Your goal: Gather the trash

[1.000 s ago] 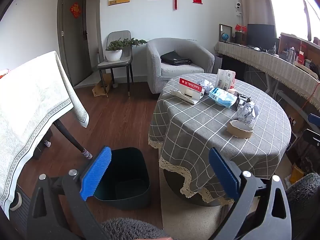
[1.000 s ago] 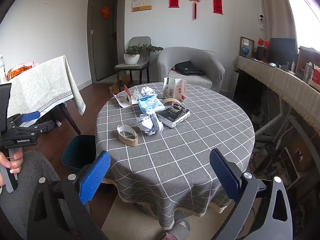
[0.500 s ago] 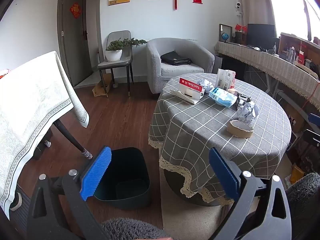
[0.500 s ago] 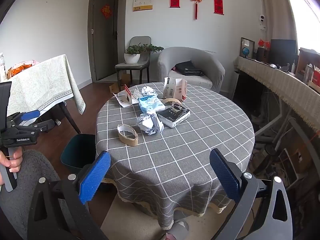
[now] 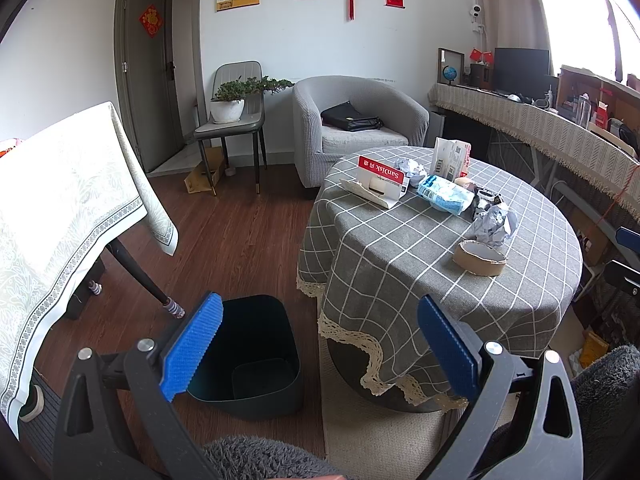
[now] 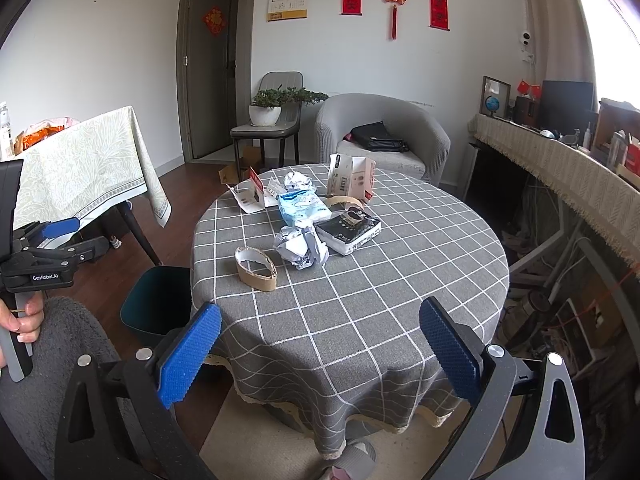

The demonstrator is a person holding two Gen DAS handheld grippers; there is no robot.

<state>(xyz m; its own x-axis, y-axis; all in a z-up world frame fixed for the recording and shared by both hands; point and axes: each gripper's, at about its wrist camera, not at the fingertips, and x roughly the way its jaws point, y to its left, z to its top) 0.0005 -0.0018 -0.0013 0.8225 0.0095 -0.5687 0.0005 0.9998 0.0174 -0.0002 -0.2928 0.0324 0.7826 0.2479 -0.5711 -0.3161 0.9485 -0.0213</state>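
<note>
Trash lies on a round table with a grey checked cloth: a cardboard tape ring, a crumpled paper ball, a blue-white plastic pack, a black-and-white box, a red-and-white card pack and a torn carton. A dark teal bin stands on the floor left of the table. My left gripper is open above the bin's edge. My right gripper is open at the table's near edge, empty.
A table with a pale patterned cloth stands to the left. Behind are a grey armchair with a black bag, a chair holding a potted plant, and a long cluttered sideboard on the right. A hand grips the left gripper's handle.
The right wrist view has crept slightly closer to the table. The left gripper has stayed still and both grippers remain open.
</note>
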